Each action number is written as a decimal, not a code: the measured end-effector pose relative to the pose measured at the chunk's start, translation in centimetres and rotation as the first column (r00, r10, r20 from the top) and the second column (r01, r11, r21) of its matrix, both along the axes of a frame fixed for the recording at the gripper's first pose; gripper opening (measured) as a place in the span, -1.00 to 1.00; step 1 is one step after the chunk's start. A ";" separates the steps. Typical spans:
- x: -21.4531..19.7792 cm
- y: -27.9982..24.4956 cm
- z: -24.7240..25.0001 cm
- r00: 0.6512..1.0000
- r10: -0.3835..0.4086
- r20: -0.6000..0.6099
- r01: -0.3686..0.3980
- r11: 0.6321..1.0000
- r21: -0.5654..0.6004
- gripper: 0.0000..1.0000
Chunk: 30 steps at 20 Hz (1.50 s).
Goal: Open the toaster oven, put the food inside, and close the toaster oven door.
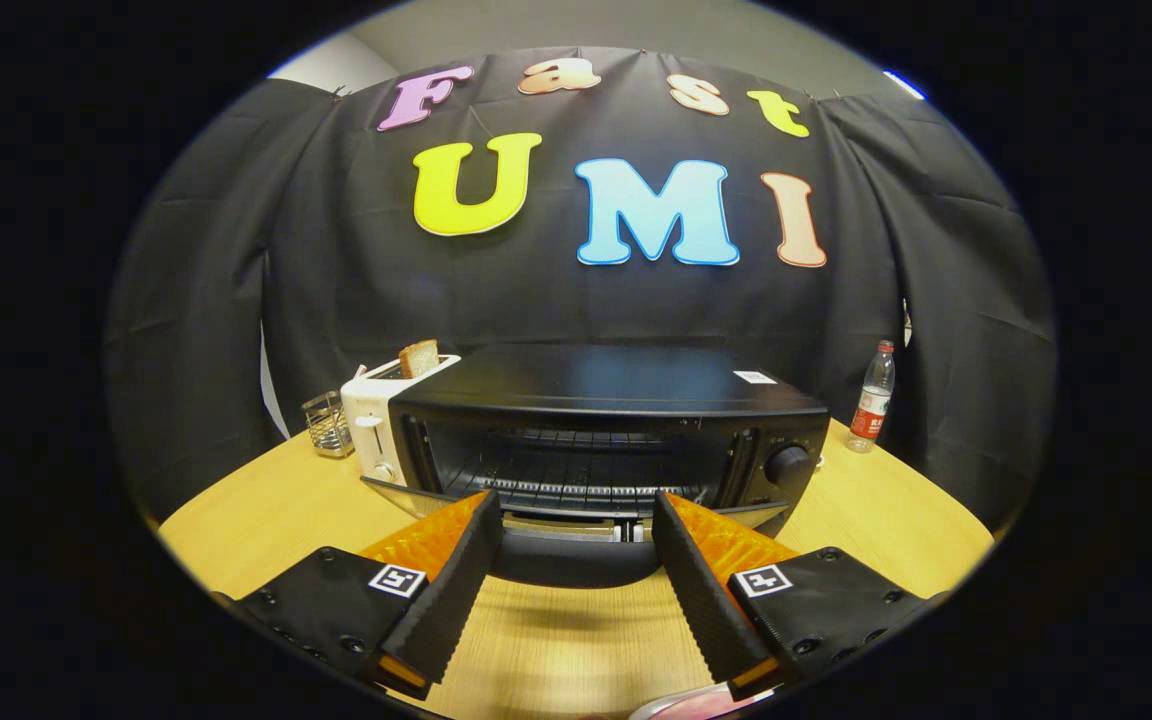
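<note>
door (576, 545): front edge hidden behind fingers (456, 590) | pale pinkish object (696, 703): cut off beneath fingers, possibly a plate | bottle (872, 398) label: too small to tell

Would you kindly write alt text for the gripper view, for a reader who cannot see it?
A black toaster oven sits on a wooden table with its door folded down and its wire rack bare, just ahead of the open claw. A white toaster holding a bread slice stands beside it, a wire basket further out, and a water bottle on the oven's other side.
</note>
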<state>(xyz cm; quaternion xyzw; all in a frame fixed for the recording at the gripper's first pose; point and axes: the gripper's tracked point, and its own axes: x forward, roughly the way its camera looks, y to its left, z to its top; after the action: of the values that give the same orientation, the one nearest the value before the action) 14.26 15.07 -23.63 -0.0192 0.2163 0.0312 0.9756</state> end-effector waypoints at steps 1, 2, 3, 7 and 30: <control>-0.5 0.0 -0.3 1.000 0.000 -0.007 0.000 1.000 -0.006 0.92; -1.0 0.0 -0.5 1.000 -0.002 -0.017 0.001 1.000 -0.011 0.92; -1.5 0.0 -0.8 1.000 -0.005 -0.026 0.004 1.000 -0.014 0.92; -3.0 0.1 -1.9 0.998 -0.011 -0.066 0.009 1.000 -0.028 0.92; -11.5 -3.5 1.3 0.972 0.137 -0.189 -0.116 0.986 0.120 0.92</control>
<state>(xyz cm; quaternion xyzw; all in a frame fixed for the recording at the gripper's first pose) 2.79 11.58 -22.37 0.0232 0.3078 0.1067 0.9452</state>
